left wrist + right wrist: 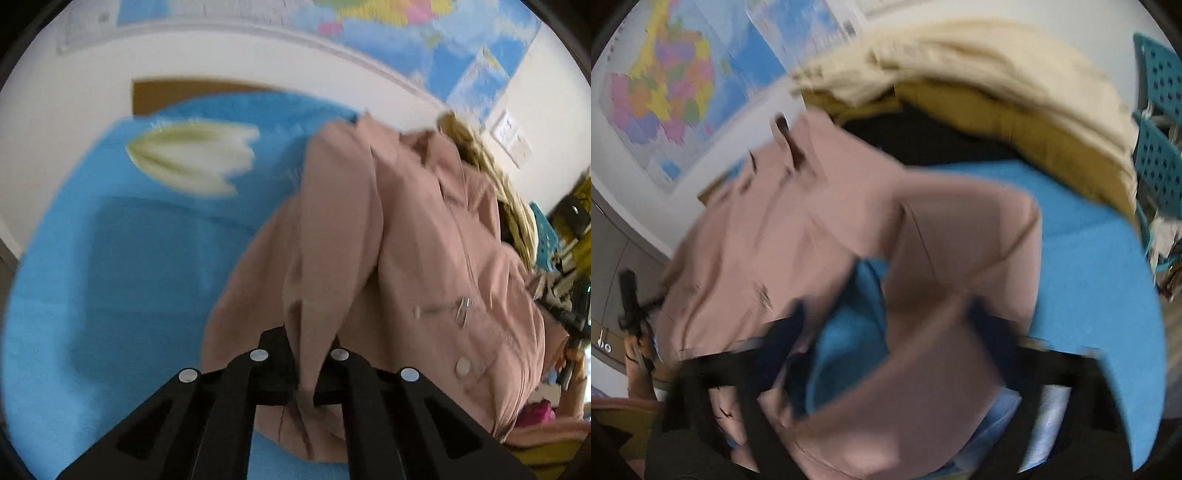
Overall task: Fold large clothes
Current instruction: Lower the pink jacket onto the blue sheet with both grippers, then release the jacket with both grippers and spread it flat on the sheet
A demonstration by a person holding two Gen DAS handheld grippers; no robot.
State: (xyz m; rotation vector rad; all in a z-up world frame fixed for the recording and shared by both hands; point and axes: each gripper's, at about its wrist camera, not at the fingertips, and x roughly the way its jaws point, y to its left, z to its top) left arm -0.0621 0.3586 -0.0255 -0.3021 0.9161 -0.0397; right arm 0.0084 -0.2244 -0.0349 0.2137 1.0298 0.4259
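We see a worktop (110, 295) covered in bright blue cloth, with a white wall behind it and a coloured map (665, 85) pinned up. A white folded item (192, 162) lies on the blue cover at the far side, well apart from the garment. In the right wrist view a cream garment (979, 62) is heaped over a mustard-yellow one (1015, 129) beyond the blue surface, and a teal perforated rack (1160, 122) stands at the right edge. Both views are blurred, the right one heavily.

The pink jacket (424, 240) lies spread on the worktop, its zipper and 1 snap button showing, with a fold of it rising toward the camera.

The left gripper (304, 387) has its 2 fingers (275, 362) closed tight on that raised fold of pink fabric. The right gripper (886, 332) stands with its fingers (991, 328) parted; pink fabric and a patch of blue cover lie between them, and we cannot tell whether the pads touch the cloth.
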